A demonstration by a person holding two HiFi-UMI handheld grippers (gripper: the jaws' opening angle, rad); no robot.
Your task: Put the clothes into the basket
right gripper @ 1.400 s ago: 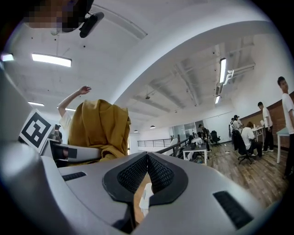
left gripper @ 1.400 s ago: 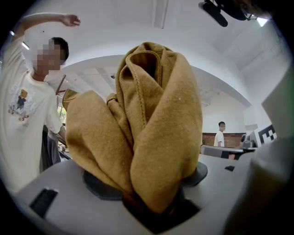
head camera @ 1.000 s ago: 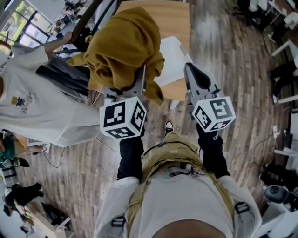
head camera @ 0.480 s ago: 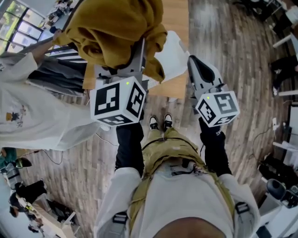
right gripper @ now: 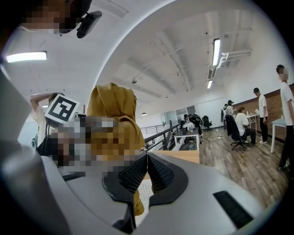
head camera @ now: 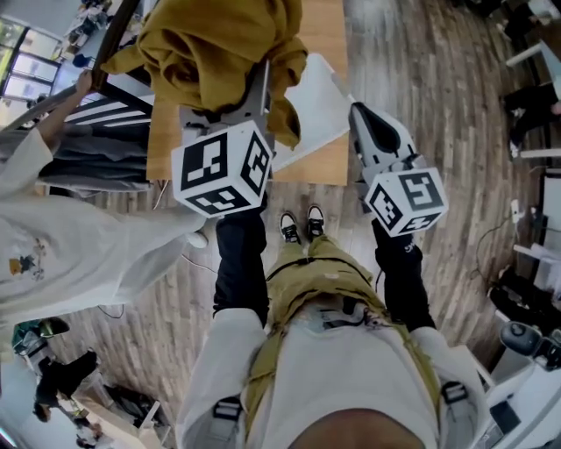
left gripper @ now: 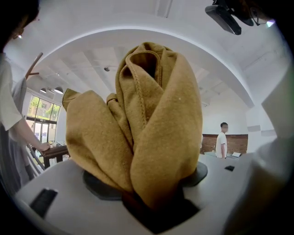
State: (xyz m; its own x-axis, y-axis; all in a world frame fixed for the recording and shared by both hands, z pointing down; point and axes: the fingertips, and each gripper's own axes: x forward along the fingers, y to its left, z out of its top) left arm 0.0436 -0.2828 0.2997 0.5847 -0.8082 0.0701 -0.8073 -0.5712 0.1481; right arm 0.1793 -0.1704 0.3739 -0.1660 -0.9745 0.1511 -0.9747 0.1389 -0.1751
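Observation:
A mustard-yellow garment (head camera: 215, 39) hangs bunched from my left gripper (head camera: 230, 92), which is shut on it above the wooden table (head camera: 324, 26). In the left gripper view the garment (left gripper: 151, 119) fills the space between the jaws of the left gripper (left gripper: 147, 183), and its folds hide the fingertips. A white perforated basket (head camera: 320, 105) sits on the table just right of the garment. My right gripper (head camera: 361, 114) is beside the basket, shut and empty. In the right gripper view its pads meet at the right gripper (right gripper: 147, 172), with the garment (right gripper: 115, 112) to the left.
A person in a white shirt (head camera: 61, 254) stands at my left, an arm stretched toward grey and striped clothes (head camera: 92, 145). My own shoes (head camera: 300, 225) stand on the wood floor by the table's edge. Desks, chairs and several people (right gripper: 241, 121) are far off to the right.
My left gripper has carried the mustard garment forward and up, over the table. The right gripper has hardly moved. My shoes have come into view below the table's edge.

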